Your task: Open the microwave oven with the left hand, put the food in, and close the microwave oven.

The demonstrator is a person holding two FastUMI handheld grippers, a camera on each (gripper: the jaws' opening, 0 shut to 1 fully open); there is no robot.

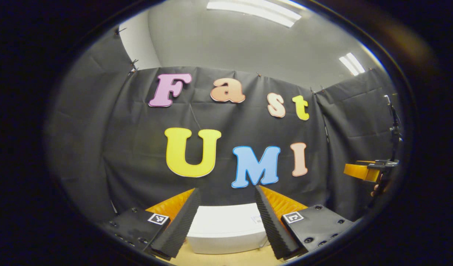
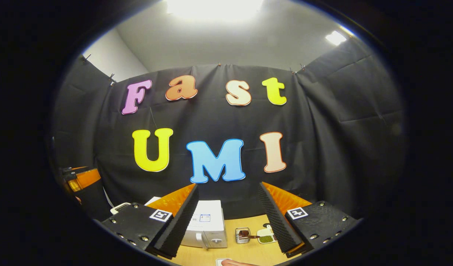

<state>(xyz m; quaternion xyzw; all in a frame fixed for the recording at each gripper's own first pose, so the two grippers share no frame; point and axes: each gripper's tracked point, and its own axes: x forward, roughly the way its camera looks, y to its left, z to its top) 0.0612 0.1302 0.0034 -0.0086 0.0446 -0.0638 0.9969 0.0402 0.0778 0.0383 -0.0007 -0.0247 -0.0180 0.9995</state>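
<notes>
The white microwave (image 2: pixel 206 225) stands on the wooden table (image 2: pixel 248 251) with its door shut; its handle is at the lower front. To its right sit a small container of brown food (image 2: pixel 243 234) and a white dish with something green (image 2: pixel 265 238). My right gripper (image 2: pixel 228 185) is open, raised above the table, holding nothing. My left gripper (image 1: pixel 226 190) is also open and holds nothing; the microwave's white top (image 1: pixel 226 229) lies below and between its fingers. The other gripper (image 1: pixel 370 170) shows far right in the left gripper view, and another (image 2: pixel 78 179) far left in the right gripper view.
Black cloth walls close the booth behind and at both sides. A small white object (image 2: pixel 119 207) lies left of the microwave. Part of a hand (image 2: pixel 234 262) shows at the table's near edge. A thin stand (image 1: pixel 394 129) rises at the far right.
</notes>
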